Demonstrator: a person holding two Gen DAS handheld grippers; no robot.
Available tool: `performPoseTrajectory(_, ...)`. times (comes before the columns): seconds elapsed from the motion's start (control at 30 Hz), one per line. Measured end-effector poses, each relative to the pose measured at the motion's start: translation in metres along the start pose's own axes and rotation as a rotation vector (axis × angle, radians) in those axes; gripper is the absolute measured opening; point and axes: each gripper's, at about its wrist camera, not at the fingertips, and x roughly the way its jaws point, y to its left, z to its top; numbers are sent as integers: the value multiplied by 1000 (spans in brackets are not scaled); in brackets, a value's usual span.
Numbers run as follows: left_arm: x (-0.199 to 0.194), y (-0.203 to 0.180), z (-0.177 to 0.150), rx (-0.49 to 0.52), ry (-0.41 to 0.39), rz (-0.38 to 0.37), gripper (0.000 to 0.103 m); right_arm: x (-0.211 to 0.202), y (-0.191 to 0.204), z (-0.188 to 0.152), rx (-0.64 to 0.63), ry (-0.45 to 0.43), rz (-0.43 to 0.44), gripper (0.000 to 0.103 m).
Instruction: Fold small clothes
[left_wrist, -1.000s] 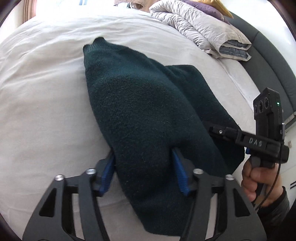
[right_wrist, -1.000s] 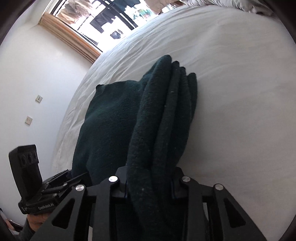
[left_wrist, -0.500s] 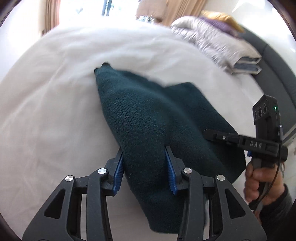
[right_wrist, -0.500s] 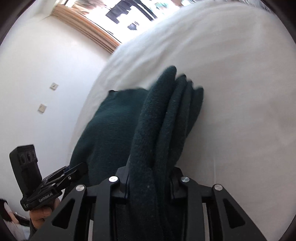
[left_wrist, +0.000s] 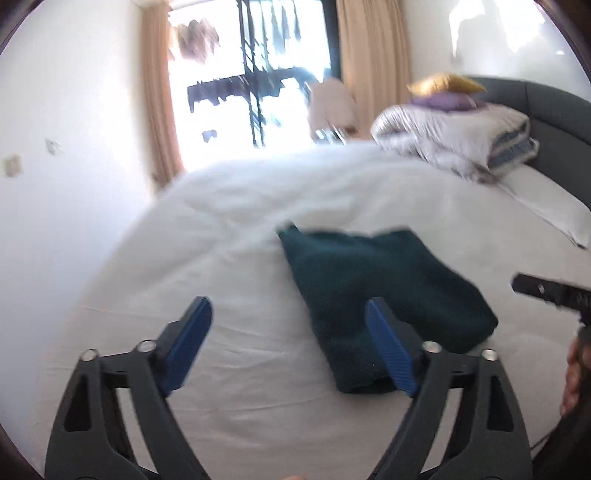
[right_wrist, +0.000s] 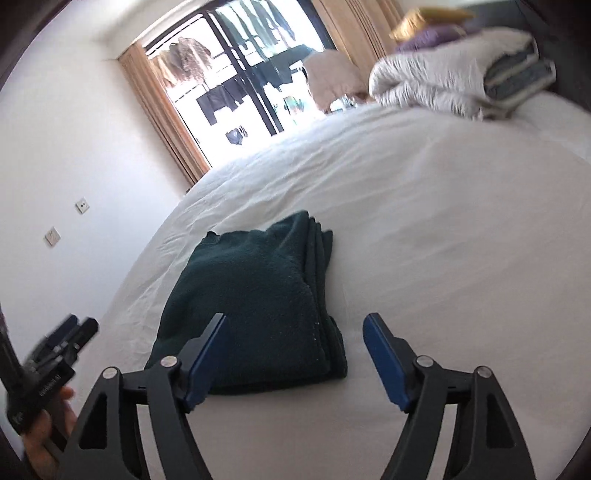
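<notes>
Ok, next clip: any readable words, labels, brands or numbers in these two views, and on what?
Left gripper body, seen from the right wrist: white lettering, too blurred to read.
Right gripper body, at the left wrist view's edge: a trace of lettering, cut off and unreadable.
No print shows on the folded dark green garment.

sweater showing plain dark teal-green | bed sheet showing plain white | left tool and right tool showing black arms, blue pads | folded duvet showing pale grey-white | cushions showing gold and purple | headboard showing dark grey | curtains showing tan | walls showing white
</notes>
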Motion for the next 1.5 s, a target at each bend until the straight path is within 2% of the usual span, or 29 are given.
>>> performPoseTrajectory(0.03, -23, 0, 3, -5, -62, 35, 102, -18, 15, -2, -46, -59, -19, 91)
performPoseTrajectory(0.07, -44, -1, 5, -5, -112, 59, 103, -37, 27, -5, -85, -123, -30, 103)
performPoseTrajectory(0.13, -79, -3, 14, 1, -189, 92, 103, -72, 50, -9, -167, -261, -41, 103)
performPoseTrajectory(0.2, -100, -2, 22, -11, -183, 102, 103, -95, 64, -5, -233, -336, -51, 103)
performPoseTrajectory(0.3, -128, 10, 30, -49, -159, 68, 103, -124, 79, 1, -265, -352, -71, 103)
performPoseTrajectory(0.4, -153, 10, 33, -65, -153, 80, 103, -145, 88, 7, -260, -380, -81, 103)
performPoseTrajectory(0.5, -167, 9, 28, -82, -93, 74, 103, -154, 97, 8, -269, -313, -93, 103)
performPoseTrajectory(0.6, -160, 13, 20, -112, -5, 63, 103, -156, 95, 0, -268, -265, -89, 103)
performPoseTrajectory(0.73, -141, 14, 11, -110, 31, 70, 103, -150, 95, -5, -251, -206, -107, 103)
performPoseTrajectory(1.23, -95, 15, -6, -136, 112, 41, 103, -132, 102, -20, -241, -67, -128, 103)
performPoseTrajectory(1.5, -87, 13, -8, -134, 124, 37, 103, -127, 101, -26, -237, -38, -118, 103)
